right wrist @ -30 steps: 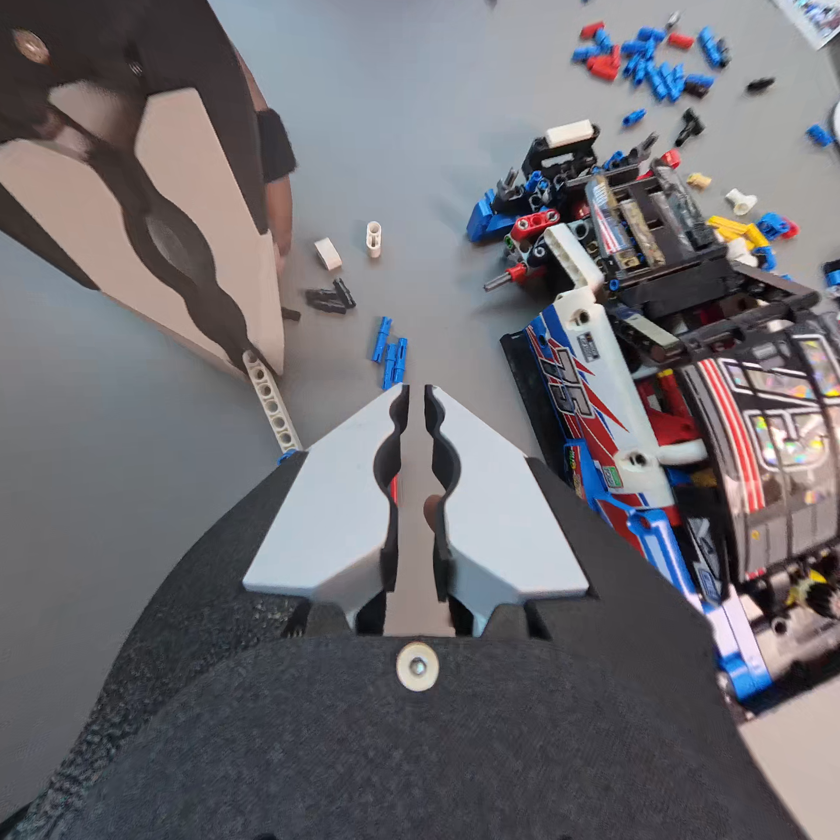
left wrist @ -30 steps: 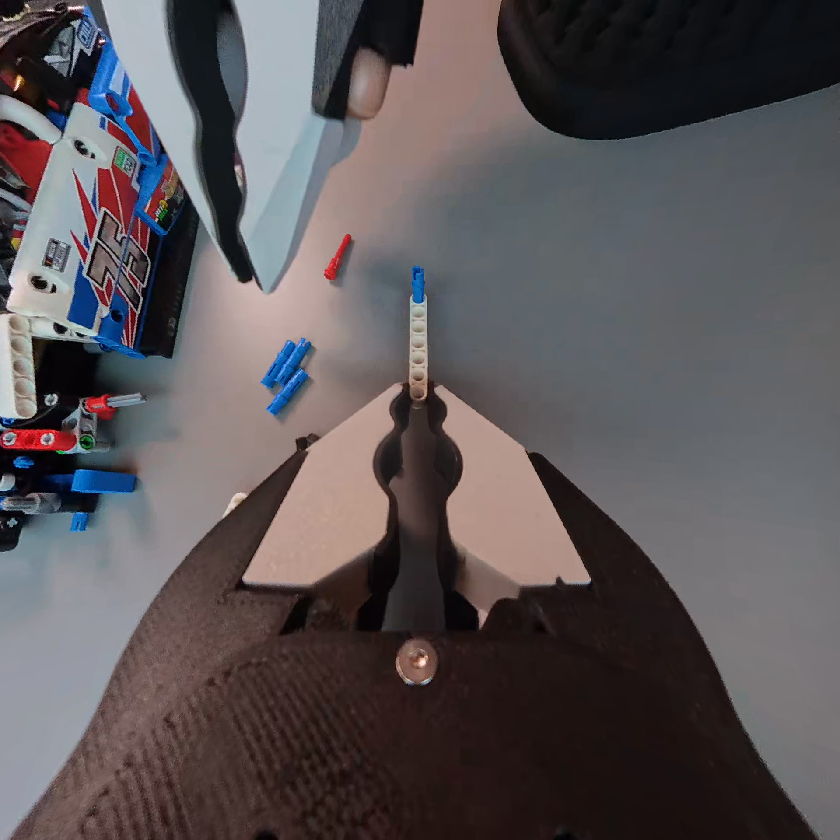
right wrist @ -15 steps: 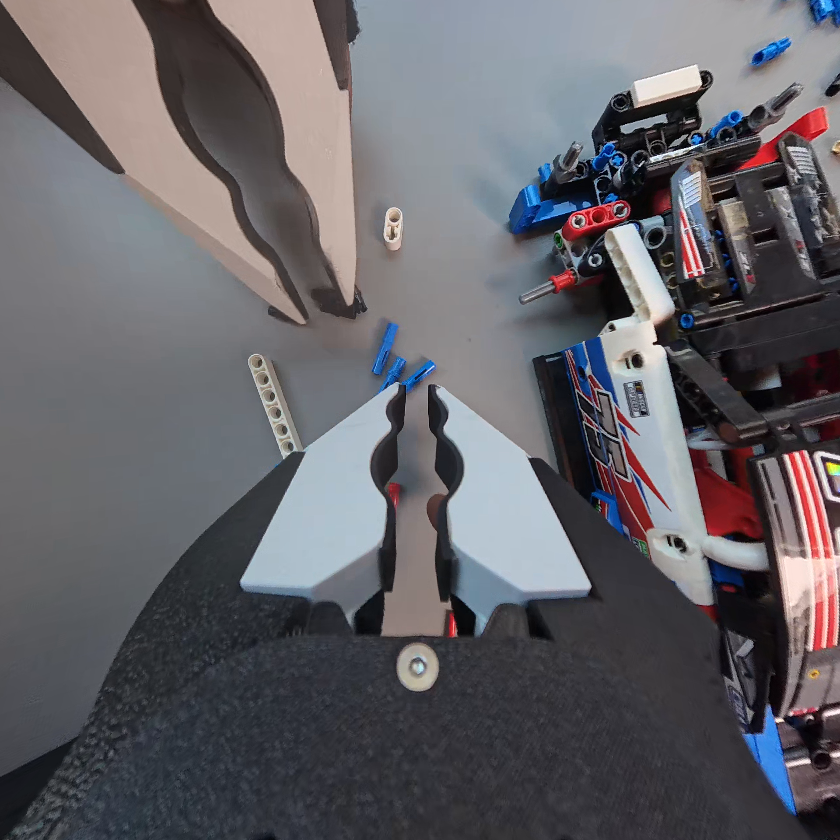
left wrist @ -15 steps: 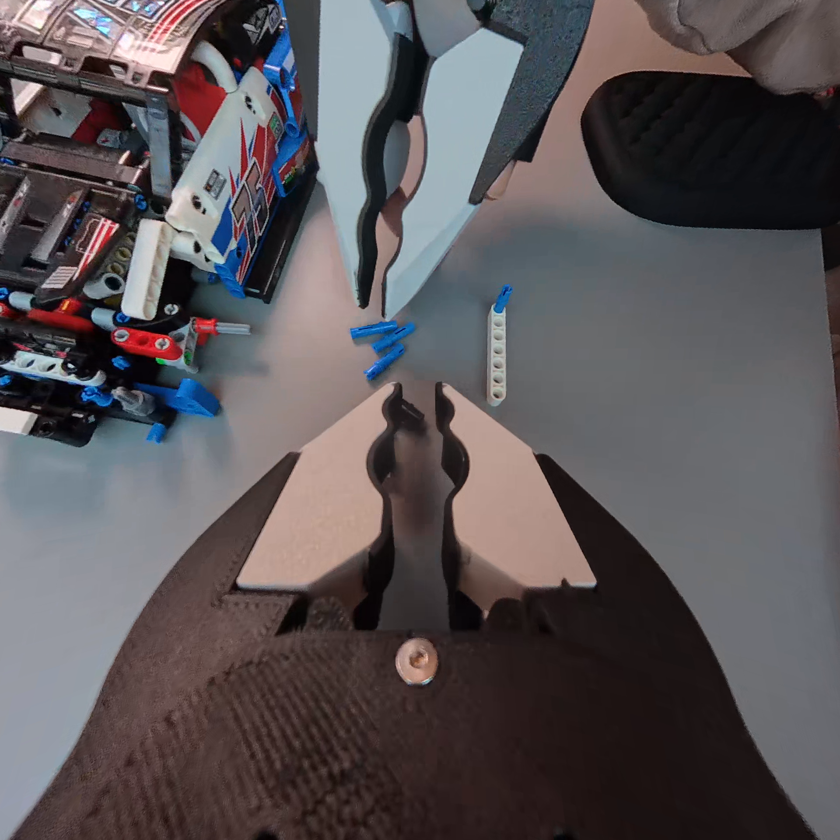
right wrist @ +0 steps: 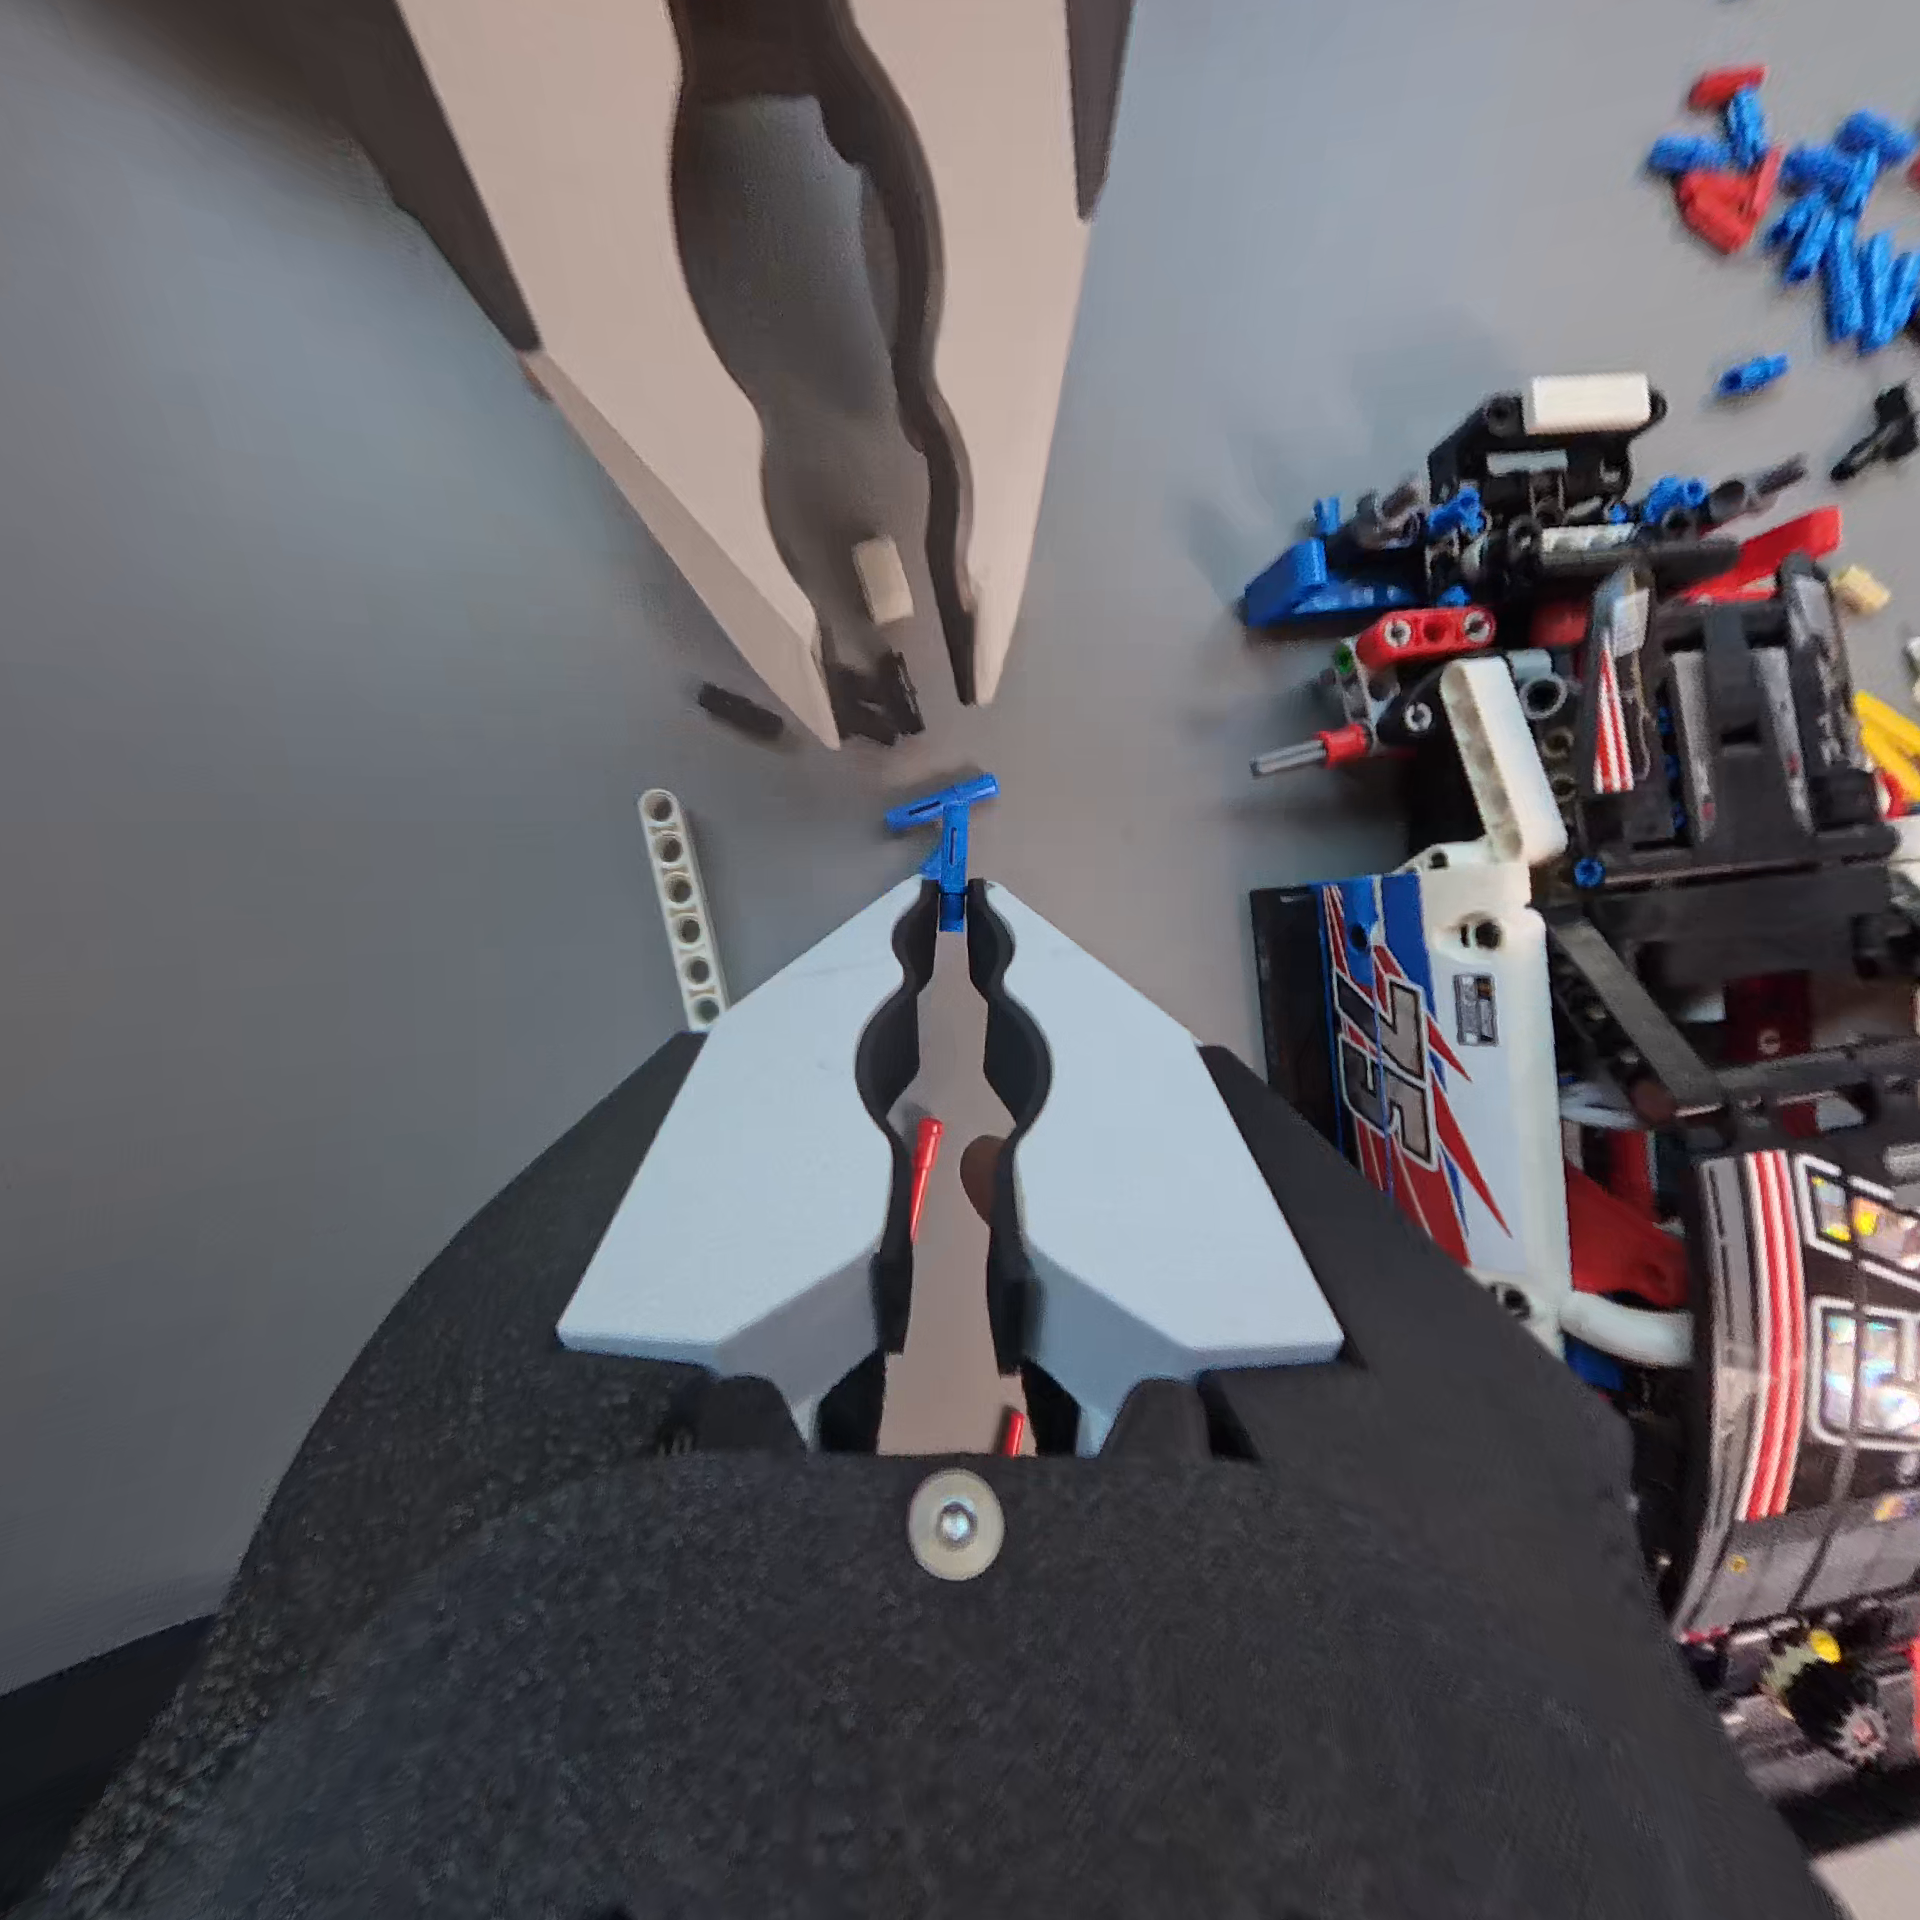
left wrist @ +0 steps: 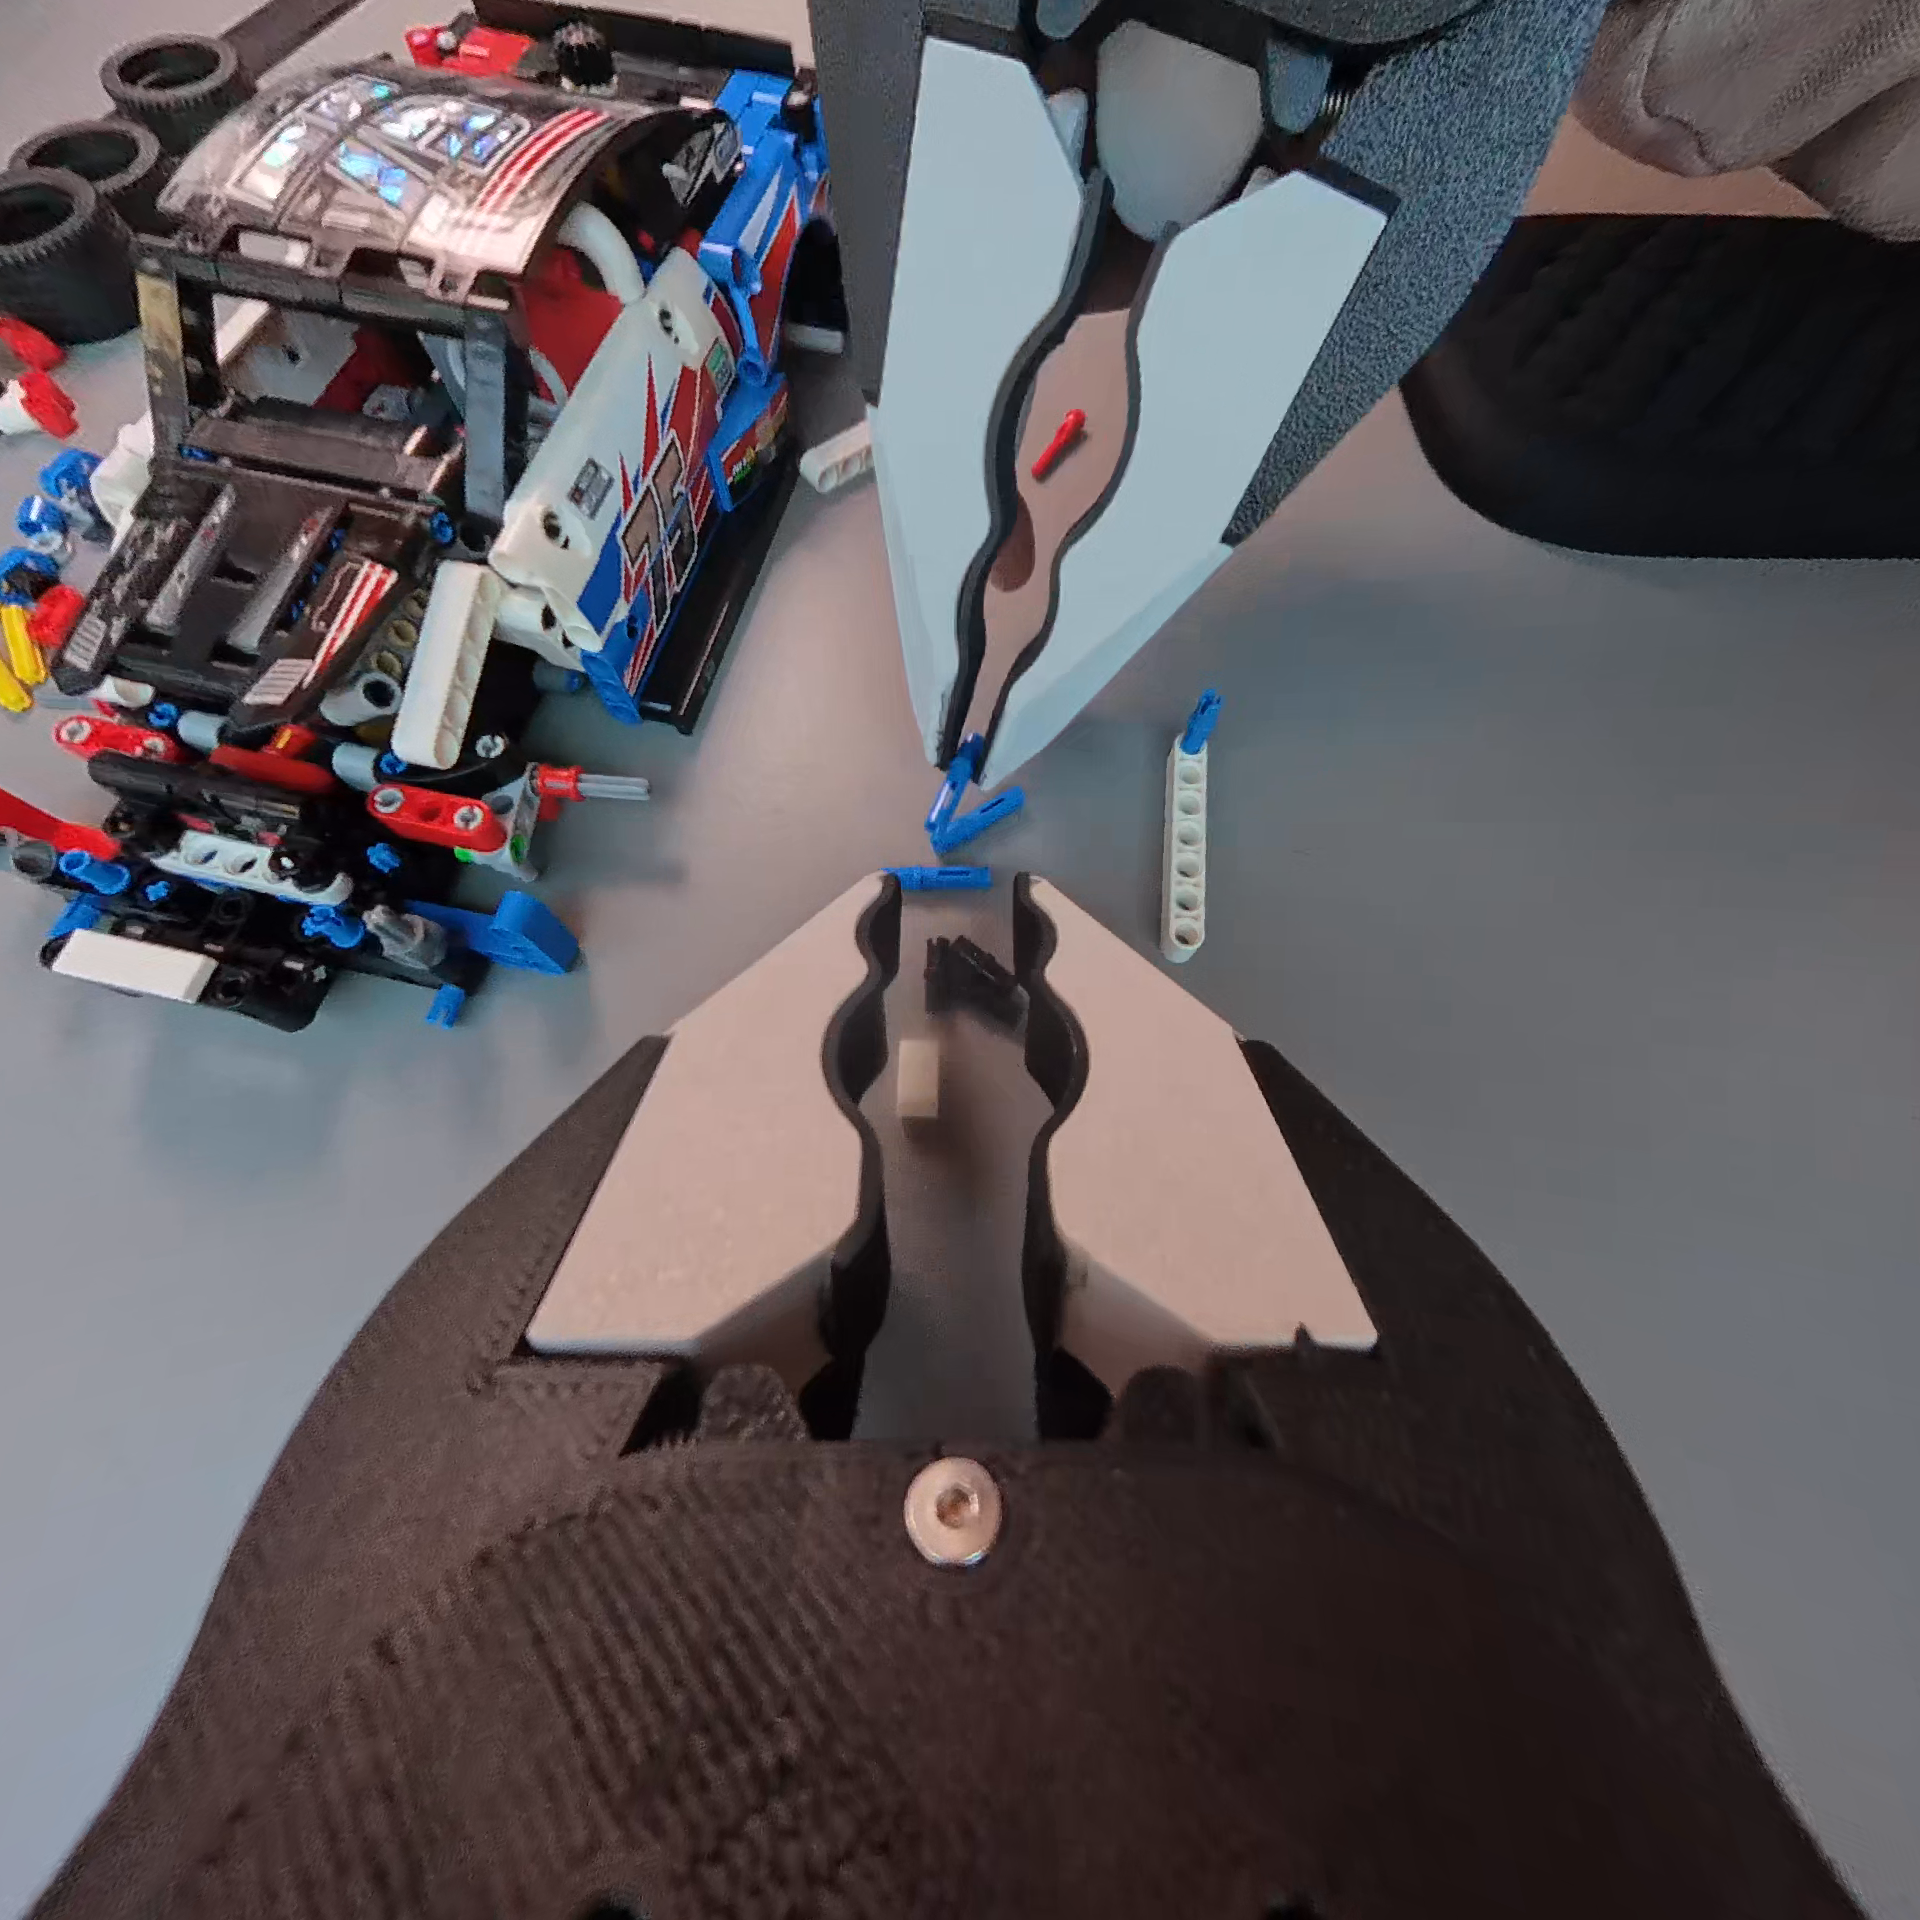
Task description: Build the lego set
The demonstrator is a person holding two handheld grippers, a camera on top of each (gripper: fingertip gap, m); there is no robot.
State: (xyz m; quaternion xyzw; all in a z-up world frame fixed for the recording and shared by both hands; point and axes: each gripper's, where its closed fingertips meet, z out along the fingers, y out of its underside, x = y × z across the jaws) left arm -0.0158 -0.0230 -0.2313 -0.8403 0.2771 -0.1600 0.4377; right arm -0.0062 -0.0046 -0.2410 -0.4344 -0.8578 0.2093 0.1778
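lego car (left wrist: 436, 499) with number decals; right fingers (right wrist: 950, 896) clenched on blue pin (right wrist: 952, 852), left fingers (left wrist: 948, 883) released

Three loose blue pins (left wrist: 971, 816), one white beam (left wrist: 1184, 847), three tyres (left wrist: 88, 156).

A hobby or office work spot: a plain grey bench (left wrist: 1558, 1039) carries a half-built racing-car model (left wrist: 436, 436) at ten o'clock, loose tyres (left wrist: 62, 229) and scattered pins (right wrist: 1818, 208) at two o'clock.
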